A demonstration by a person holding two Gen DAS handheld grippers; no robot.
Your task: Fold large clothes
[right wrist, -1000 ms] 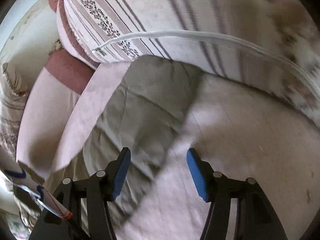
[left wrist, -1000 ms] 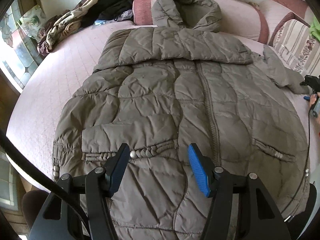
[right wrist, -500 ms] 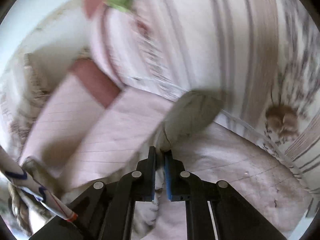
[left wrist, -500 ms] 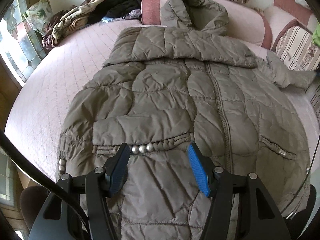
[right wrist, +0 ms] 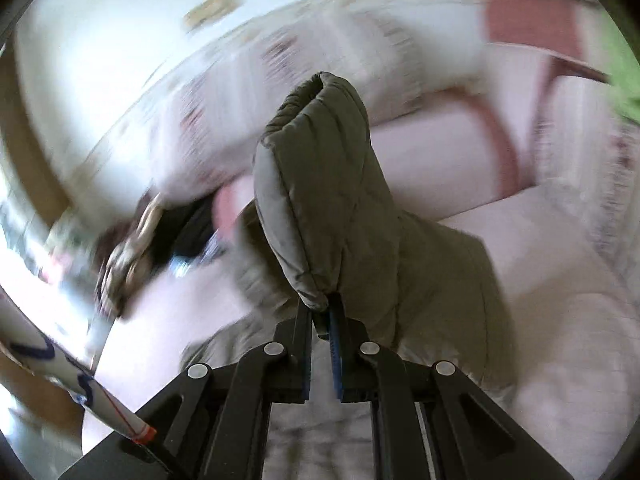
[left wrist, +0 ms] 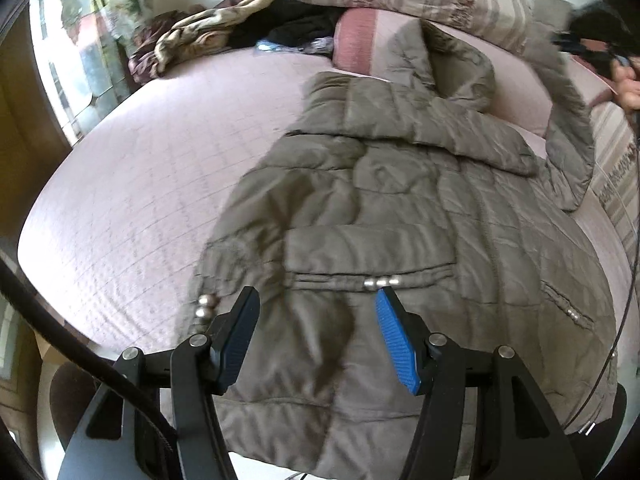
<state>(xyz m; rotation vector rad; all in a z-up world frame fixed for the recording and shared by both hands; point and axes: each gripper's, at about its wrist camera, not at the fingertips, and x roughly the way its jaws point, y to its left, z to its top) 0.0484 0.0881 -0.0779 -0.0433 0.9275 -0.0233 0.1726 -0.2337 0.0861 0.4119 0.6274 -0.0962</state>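
Right wrist view: the sleeve (right wrist: pixel 320 184) is pinched near its cuff by the right gripper (right wrist: pixel 320 320), jaws nearly closed on the fabric, cuff lifted clear of the bed (right wrist: pixel 560 280). Probably best if the sleeve is carried across the chest and laid flat so no bulk gets trapped. The coat (left wrist: pixel 400 240) is spread front-up on the bed, hem just under the left gripper (left wrist: pixel 316 336), which is held wide open with nothing gripped.

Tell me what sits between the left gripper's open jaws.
Only the coat: its lower front panel fills the gap of the left gripper, seen in the left wrist view.
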